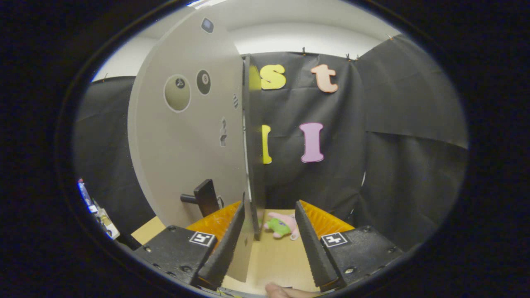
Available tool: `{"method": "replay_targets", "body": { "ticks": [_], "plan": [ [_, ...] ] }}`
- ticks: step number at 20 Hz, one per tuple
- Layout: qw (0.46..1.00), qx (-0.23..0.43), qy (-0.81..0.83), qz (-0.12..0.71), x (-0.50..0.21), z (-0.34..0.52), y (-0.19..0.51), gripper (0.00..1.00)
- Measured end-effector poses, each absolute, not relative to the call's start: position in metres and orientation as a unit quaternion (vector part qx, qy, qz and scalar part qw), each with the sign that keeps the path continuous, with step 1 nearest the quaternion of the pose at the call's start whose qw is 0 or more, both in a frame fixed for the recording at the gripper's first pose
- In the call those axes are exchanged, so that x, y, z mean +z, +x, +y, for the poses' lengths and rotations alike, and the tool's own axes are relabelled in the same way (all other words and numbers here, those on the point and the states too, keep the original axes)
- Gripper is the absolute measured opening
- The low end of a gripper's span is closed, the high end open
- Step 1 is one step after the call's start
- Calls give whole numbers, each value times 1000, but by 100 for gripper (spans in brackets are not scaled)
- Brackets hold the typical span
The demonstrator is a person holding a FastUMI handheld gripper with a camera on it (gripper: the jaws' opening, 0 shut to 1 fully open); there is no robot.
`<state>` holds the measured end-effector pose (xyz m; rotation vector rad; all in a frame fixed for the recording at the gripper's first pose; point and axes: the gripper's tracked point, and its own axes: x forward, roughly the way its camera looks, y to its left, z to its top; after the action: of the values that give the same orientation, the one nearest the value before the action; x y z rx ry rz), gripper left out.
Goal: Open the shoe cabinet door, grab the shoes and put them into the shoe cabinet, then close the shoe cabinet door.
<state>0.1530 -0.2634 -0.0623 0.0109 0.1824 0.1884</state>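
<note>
The cabinet door blocks the tool's left finger; bare floor lies between the fingers.

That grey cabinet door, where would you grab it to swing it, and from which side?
Probably by its free vertical edge: the cabinet door is a thin panel standing ajar, edge-on between the open gripper fingers, so they can close across its two faces. The black handle, on the face left of the fingers, is the alternative, approached from that side.

Open claw straddles the grey cabinet door's edge; plush toy beyond.
</note>
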Motion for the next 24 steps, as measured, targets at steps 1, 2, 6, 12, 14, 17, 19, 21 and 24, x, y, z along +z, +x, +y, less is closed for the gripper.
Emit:
{"method": "replay_targets", "body": {
  "ticks": [1,2,6,12,14,17,19,21,24],
  "plan": [
    [992,97,5,82,-59,-264,155,77],
    [992,92,7,81,-60,-265,155,77],
    [995,59,6,81,-64,-266,153,77],
    [999,24,14,41,-55,-264,141,77],
    [999,16,4,41,-56,-267,137,77],
    [999,5,1,53,-63,-259,137,77],
    [998,7,-16,52,-57,-248,135,73],
    [998,20,-15,59,-61,-229,131,73],
    [997,39,-14,61,-60,-190,115,73]
  ]
}}
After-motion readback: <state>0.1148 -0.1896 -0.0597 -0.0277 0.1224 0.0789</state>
